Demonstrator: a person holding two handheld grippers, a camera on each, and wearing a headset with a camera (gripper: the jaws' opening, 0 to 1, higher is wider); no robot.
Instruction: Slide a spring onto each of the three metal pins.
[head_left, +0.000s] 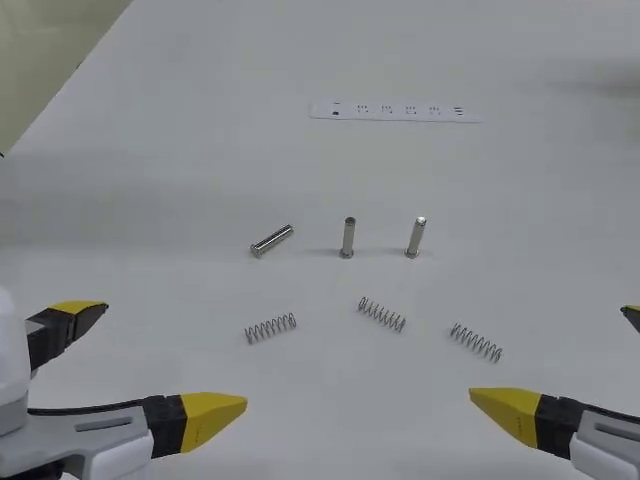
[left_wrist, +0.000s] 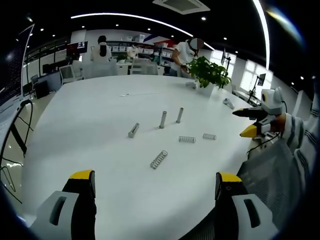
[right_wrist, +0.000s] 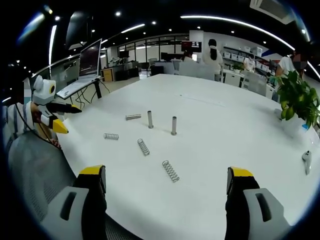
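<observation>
We hold left gripper (head_left: 172, 355) and right gripper (head_left: 548, 355) jaws apart and empty above the white table (head_left: 200, 150), three springs (head_left: 381, 314) lying loose near three metal pins (head_left: 348, 238), two upright, one toppled, head view showing a power strip (head_left: 395, 110), left gripper view a potted plant (left_wrist: 210, 72).

No text, brand, number or sign can be read with certainty in any of the views. A long white strip (head_left: 395, 110) is seen lying flat at the far side of the white surface (head_left: 180, 160), and small dark marks are printed along it in separate groups, but they are too small and blurred to be made out as letters or numbers. In the right gripper view an open laptop screen (right_wrist: 90, 57) is shown in the background, and nothing on it can be read.
</observation>
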